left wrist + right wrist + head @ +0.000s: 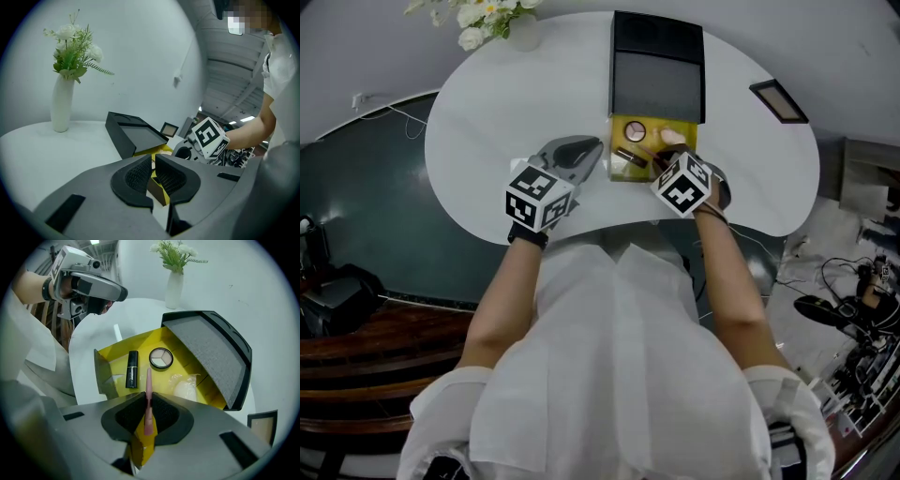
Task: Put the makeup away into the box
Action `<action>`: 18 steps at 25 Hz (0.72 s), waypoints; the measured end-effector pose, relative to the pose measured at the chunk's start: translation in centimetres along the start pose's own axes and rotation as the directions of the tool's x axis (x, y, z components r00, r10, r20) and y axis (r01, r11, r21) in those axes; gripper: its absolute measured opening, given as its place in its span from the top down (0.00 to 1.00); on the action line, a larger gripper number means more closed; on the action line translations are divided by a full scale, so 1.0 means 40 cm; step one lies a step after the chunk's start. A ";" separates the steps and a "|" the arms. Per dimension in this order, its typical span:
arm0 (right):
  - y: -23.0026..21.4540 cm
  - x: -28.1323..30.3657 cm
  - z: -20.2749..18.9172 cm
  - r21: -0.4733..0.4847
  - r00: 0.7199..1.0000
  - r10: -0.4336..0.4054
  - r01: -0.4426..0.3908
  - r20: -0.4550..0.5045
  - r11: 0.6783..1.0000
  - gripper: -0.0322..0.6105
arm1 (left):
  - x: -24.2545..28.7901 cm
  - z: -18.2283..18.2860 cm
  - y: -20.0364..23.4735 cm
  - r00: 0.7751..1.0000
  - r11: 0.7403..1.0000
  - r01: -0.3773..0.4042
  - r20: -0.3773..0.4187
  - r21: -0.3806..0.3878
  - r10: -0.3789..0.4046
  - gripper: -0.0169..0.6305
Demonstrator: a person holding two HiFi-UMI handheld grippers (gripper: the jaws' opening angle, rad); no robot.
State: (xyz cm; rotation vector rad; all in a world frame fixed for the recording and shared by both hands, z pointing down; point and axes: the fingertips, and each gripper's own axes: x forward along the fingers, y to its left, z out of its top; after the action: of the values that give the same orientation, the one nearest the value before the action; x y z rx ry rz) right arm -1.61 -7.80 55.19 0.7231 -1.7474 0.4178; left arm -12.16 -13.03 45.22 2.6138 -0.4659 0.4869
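**Pink stick held over the open box**

The right gripper [148,398] has its fingers pinched narrowly on a slim pink stick [148,380], whose long axis runs along the fingers and points down into the yellow box [136,341] directly below. This hand is the nearer one. The stick lies roughly parallel to the black lipstick tube [132,369], over the bare strip between that tube and the wrapped white puff [185,389], and its tip is just short of the round eyeshadow compact [161,357]. The stick looks smooth, matte and tapered. The left gripper [153,161] waits beside the box over the worktop [89,343], its fingers nearly together with nothing between them.
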 end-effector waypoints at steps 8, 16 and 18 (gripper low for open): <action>0.004 0.016 -0.005 -0.003 1.000 0.009 -0.009 0.003 1.000 0.88 | 0.002 0.005 0.000 1.000 1.000 -0.005 -0.007 0.001 0.005 0.92; -0.004 0.003 -0.011 0.027 0.999 0.015 -0.016 0.030 0.999 0.88 | 0.019 0.017 -0.008 1.000 1.000 -0.010 -0.002 -0.003 0.010 0.92; -0.009 -0.013 -0.004 0.060 0.998 0.019 -0.023 0.064 0.998 0.88 | 0.023 0.025 -0.009 1.000 1.000 -0.013 0.002 -0.003 0.013 0.92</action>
State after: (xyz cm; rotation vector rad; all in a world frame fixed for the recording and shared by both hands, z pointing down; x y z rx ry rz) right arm -1.17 -7.82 54.72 0.7696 -1.8093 0.4685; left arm -10.95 -13.40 44.62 2.6106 -0.4835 0.4875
